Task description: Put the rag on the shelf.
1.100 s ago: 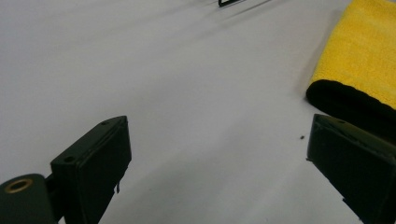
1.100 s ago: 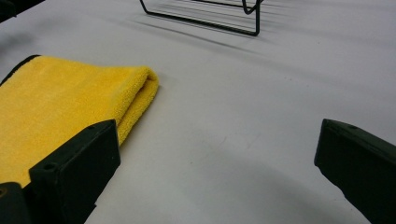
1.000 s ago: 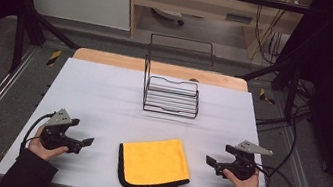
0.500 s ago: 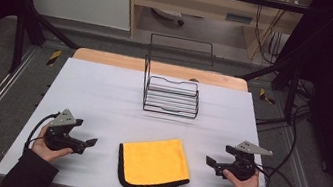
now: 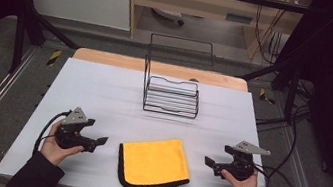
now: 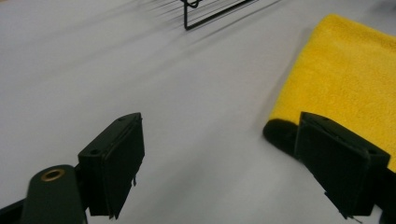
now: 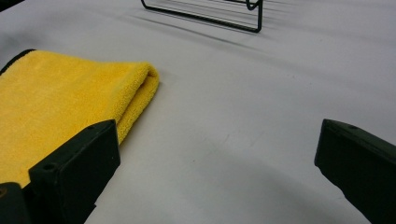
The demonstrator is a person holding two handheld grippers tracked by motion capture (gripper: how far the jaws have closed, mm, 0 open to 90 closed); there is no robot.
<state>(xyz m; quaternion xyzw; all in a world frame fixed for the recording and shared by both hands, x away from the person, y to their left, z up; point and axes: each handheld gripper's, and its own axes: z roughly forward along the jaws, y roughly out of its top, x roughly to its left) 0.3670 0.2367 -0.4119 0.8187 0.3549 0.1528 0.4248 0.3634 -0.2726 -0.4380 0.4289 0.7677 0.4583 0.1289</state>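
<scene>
White table (image 5: 104,89) under dim light. We note a folded yellow cloth (image 5: 154,161) at the near edge, black-trimmed, perhaps doubled over. Left gripper (image 5: 98,141) and right gripper (image 5: 209,162) flank it, jaws wide apart and empty, likely poised for opposite sides. Wire rack (image 5: 172,94) stands beyond.

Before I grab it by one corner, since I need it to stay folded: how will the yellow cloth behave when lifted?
The yellow cloth looks like soft, plush terry folded double, with a rounded fold edge, so it will probably droop and fall open. It likely weighs little. Lying flat on the smooth white table, it may slide or bunch if pushed.
</scene>
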